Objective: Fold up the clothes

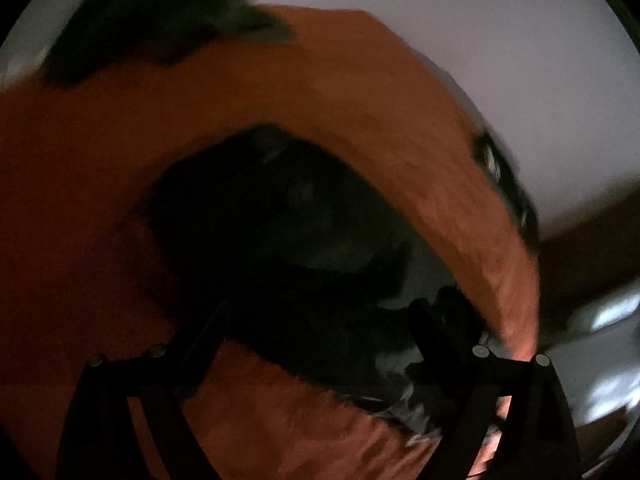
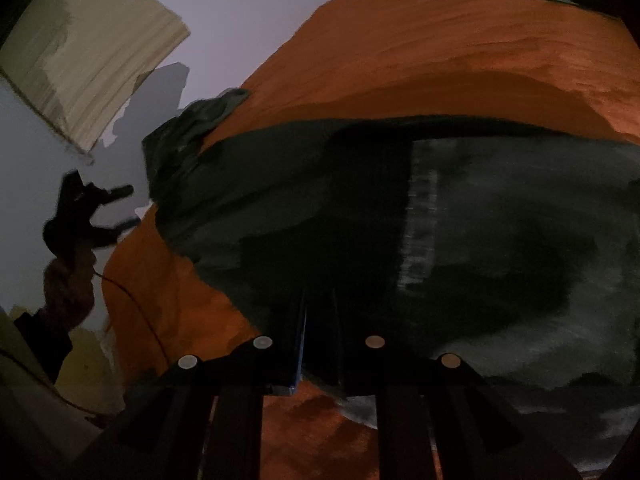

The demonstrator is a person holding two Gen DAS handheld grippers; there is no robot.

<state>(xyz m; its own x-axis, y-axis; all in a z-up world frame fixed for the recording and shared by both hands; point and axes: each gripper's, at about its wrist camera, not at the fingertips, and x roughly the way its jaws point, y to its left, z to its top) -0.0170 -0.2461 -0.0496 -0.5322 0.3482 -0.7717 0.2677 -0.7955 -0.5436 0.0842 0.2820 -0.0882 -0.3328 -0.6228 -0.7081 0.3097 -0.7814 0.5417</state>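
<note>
Pinching the near edge of a dark green cloth garment [image 2: 360,208], the right gripper [image 2: 320,320] has its fingers together on the fabric, which lies spread over an orange fuzzy blanket [image 2: 460,52]. Far left, the left gripper [image 2: 116,206] hangs in the air with fingers apart, holding nothing, beyond the blanket's edge.

An orange cloth [image 2: 460,52] covers the work surface under a pale wall [image 2: 248,20], with a light wooden panel [image 2: 80,52] at upper left and a thin dark cable [image 2: 132,300] trailing over the cloth's left edge.
</note>
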